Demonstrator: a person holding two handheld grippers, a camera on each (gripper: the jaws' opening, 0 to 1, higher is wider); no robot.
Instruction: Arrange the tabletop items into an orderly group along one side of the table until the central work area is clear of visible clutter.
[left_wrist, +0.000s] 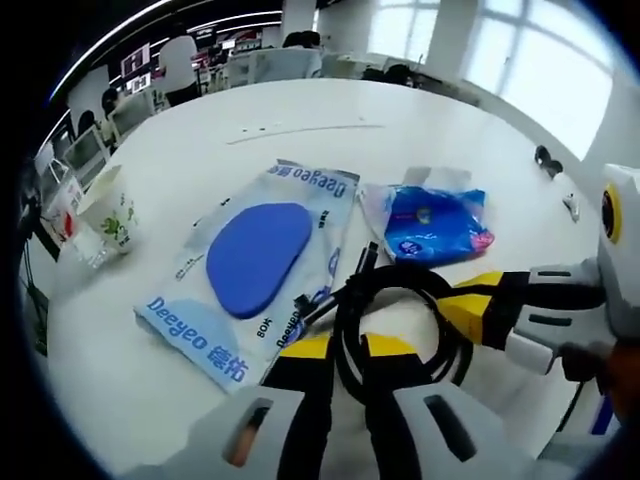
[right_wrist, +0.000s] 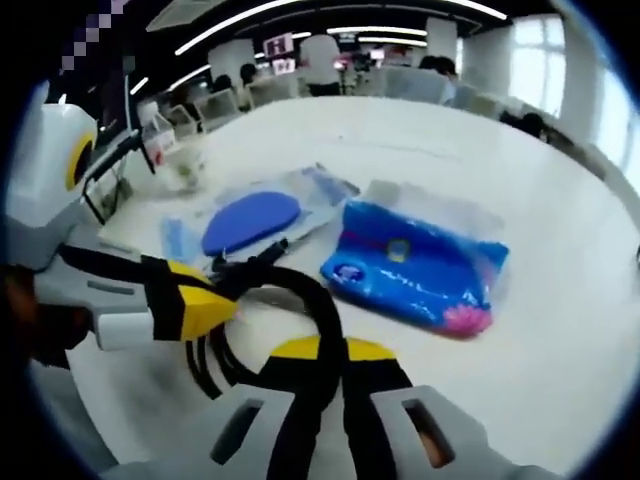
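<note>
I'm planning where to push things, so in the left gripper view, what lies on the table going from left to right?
Paper cup → Deeyeo packet with the blue pad → blue tissue pack → small dark object near the table's far edge.

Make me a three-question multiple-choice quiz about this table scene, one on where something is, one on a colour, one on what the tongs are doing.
1. Where does the paper cup stand?
A. On the blue pad
B. Near the table edge, apart from the packets
C. Inside the cable coil

2. What colour is the oval pad inside the clear Deeyeo bag?
A. Red
B. Blue
C. Green

3. What are the left tongs and right tongs doing?
A. Both gripping the black cable
B. Both hanging open over the cup
C. Lifting the tissue packet

Answers: 1 B, the cup sits alone by the rim; 2 B, the oval shows blue; 3 A, the coiled cable runs between both pairs of jaws.
</note>
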